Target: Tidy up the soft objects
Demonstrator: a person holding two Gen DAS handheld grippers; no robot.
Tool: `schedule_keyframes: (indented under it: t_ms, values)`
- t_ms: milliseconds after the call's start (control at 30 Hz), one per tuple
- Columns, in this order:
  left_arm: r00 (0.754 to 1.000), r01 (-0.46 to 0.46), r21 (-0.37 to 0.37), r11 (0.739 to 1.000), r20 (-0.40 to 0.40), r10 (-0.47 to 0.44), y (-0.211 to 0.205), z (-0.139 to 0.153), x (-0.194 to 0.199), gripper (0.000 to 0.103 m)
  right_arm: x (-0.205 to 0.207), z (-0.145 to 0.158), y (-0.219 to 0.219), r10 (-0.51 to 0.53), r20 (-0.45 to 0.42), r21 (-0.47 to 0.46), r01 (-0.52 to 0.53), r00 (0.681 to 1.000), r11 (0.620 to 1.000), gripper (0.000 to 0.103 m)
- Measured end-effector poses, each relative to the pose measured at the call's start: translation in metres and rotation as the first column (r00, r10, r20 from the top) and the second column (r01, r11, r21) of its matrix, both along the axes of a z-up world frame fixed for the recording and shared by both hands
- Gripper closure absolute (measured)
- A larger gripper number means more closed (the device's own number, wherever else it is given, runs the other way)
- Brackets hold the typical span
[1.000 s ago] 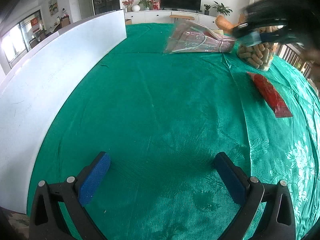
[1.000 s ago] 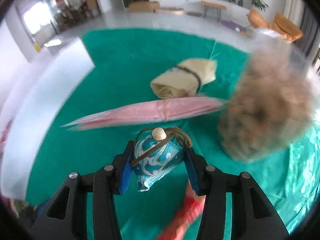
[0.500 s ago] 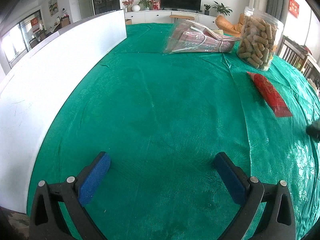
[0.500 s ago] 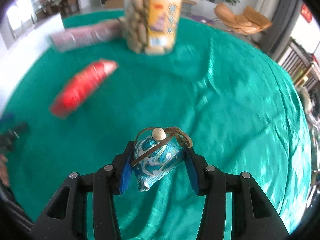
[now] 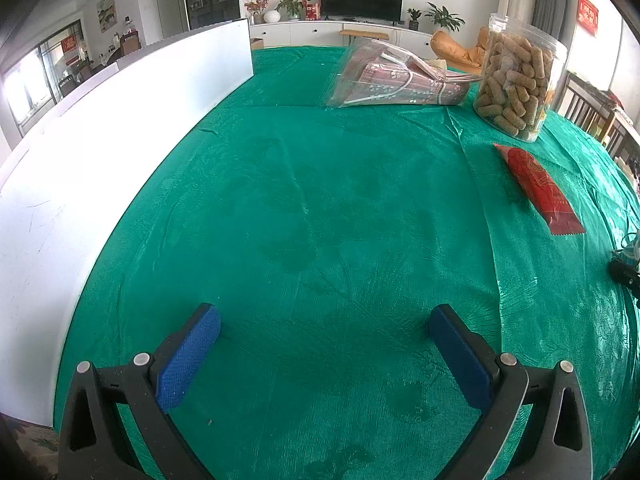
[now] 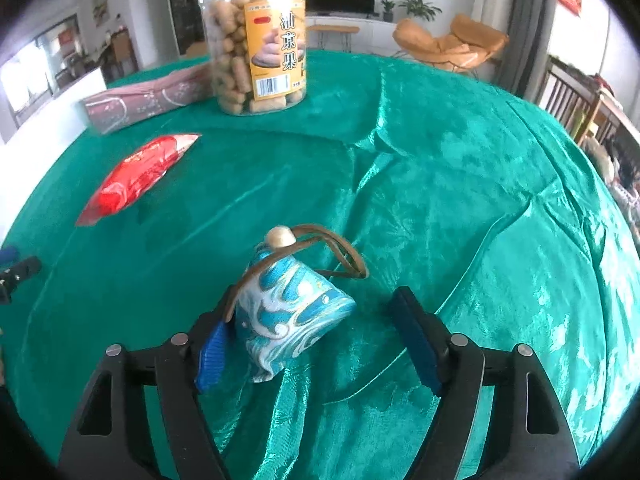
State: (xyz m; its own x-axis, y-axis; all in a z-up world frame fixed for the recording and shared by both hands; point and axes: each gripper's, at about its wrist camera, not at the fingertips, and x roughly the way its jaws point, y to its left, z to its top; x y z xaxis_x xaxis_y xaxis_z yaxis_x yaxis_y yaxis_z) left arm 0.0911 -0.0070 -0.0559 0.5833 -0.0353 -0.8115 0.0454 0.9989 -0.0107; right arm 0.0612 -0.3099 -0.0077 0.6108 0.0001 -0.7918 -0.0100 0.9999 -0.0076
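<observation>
- The right gripper [image 6: 316, 340] is tipped steeply down at the green tablecloth [image 6: 460, 184], and its jaws have just been opening; they now stand wide apart.
- Between them lies the blue-and-white patterned pouch [image 6: 294, 316] with its brown cord and pale bead, resting on the cloth. It leans against the left blue pad, with a clear gap to the right one.
- The left gripper [image 5: 324, 356] points down at bare cloth, jaws spread wide with nothing between them.
- Farther across the table from the pouch lies a red snack packet [image 6: 136, 178]; beyond it stand a clear jar of biscuit sticks [image 6: 256, 44] and a pink floral bundle [image 6: 148, 98].
- A white board [image 5: 100, 168] stands along the table's left edge.
</observation>
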Motion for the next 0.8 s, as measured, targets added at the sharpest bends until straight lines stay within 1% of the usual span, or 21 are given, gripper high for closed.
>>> schedule_keyframes:
  t_ms: [800]
  values:
    - [1.000, 0.000, 0.000, 1.000, 0.000, 0.000, 0.0000, 0.0001, 0.0002, 0.000, -0.0006, -0.0012, -0.0001, -0.009, 0.010, -0.005, 0.009, 1.000, 1.000, 0.022]
